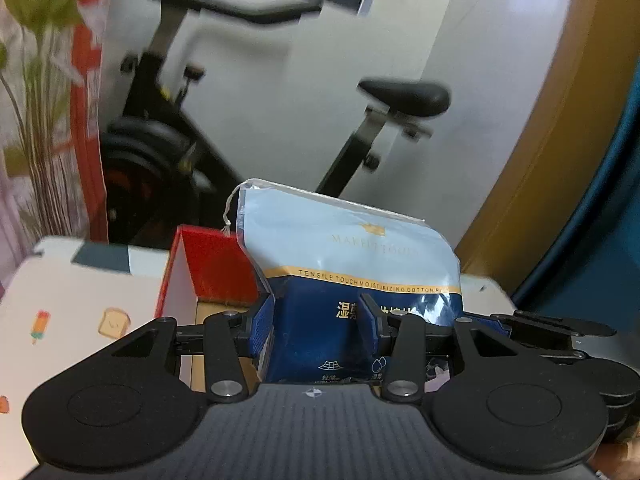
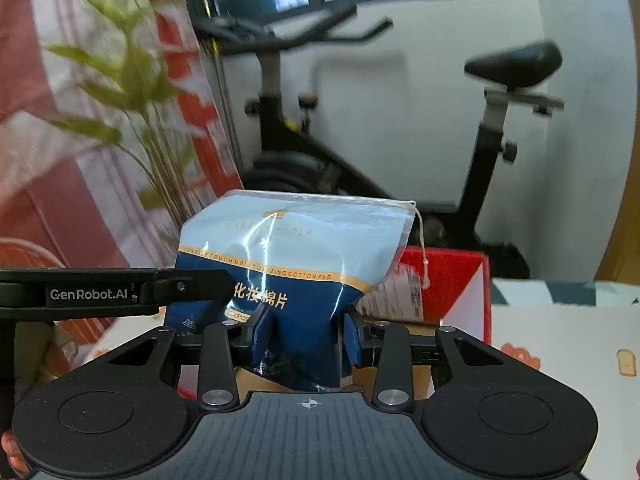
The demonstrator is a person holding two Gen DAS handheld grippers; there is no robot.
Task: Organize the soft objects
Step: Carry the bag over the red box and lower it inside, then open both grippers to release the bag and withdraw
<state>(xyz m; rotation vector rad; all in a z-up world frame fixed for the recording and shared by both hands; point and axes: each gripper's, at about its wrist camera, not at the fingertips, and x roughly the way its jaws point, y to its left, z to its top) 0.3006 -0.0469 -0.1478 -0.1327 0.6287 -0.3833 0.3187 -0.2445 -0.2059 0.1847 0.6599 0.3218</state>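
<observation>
The cotton pad bag (image 1: 352,264), a soft plastic pouch pale blue above and dark blue below with a gold band of lettering across the middle, stands upright between both tools, pinched from two sides at its lower, dark part. The left gripper (image 1: 320,326) has its blue-padded fingers (image 1: 262,326) drawn in against the pouch, denting the film where they press; the right gripper (image 2: 307,336) does the same on the opposite face, its fingers (image 2: 260,334) squeezing the base into a narrow waist. In the right wrist view the black body of the other tool (the one lettered GenRobot.AI) crosses in from the left edge and meets the pouch at its side. A thin white drawstring (image 2: 423,256) hangs from the pouch's top corner. Just behind and beneath the pouch sits an open red box (image 1: 208,272) with a white inner wall and a brown floor, and the pouch's bottom edge appears to be above or within that opening; which, I cannot tell. The box rests on a white counter (image 1: 72,308) printed with small toast and ice-lolly drawings. Beyond stand a black exercise bike (image 1: 168,132), a leafy green plant (image 2: 128,80) and a red-and-white curtain (image 2: 48,168).
</observation>
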